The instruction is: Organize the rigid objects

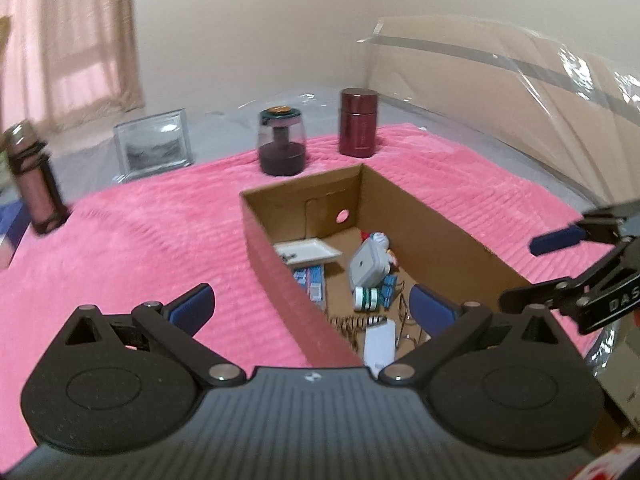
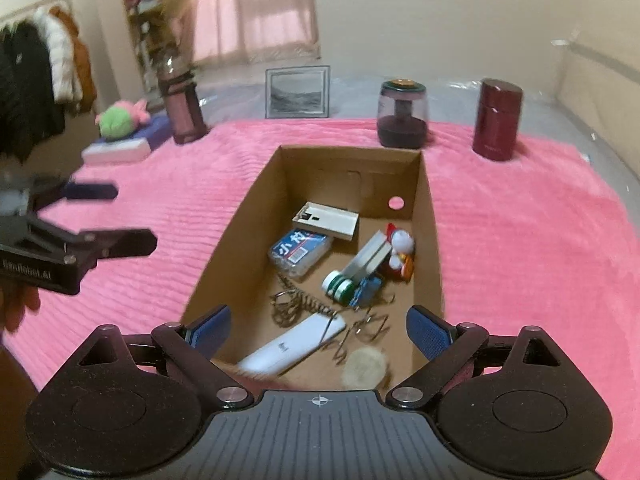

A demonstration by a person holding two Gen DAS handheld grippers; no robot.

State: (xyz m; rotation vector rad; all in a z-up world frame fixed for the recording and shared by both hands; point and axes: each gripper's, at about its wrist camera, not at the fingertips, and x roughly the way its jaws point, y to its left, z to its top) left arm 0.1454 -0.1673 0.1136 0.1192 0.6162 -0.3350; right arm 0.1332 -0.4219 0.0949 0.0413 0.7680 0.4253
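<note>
An open cardboard box [image 2: 434, 240] [image 1: 276, 280] lies on a pink blanket [image 2: 520, 240]. Inside it are a white device [image 2: 296, 346], a blue packet [image 2: 300, 250], a flat white case [image 2: 326, 220], a green-and-white roll [image 2: 338, 286], a small toy figure [image 2: 400, 250] and metal clips [image 2: 364, 330]. My right gripper [image 2: 320, 328] hovers open over the box's near end, holding nothing. My left gripper [image 1: 316, 308] is open and empty above the box's left wall; it also shows at the left edge [image 2: 116, 216].
Behind the box stand a maroon canister [image 2: 496, 120], a green-lidded jar [image 2: 402, 114], a picture frame [image 2: 298, 92] and a pink bottle [image 2: 182, 104]. A plush toy [image 2: 120, 118] lies far left. Plastic-wrapped cardboard [image 1: 500, 88] lines the right side.
</note>
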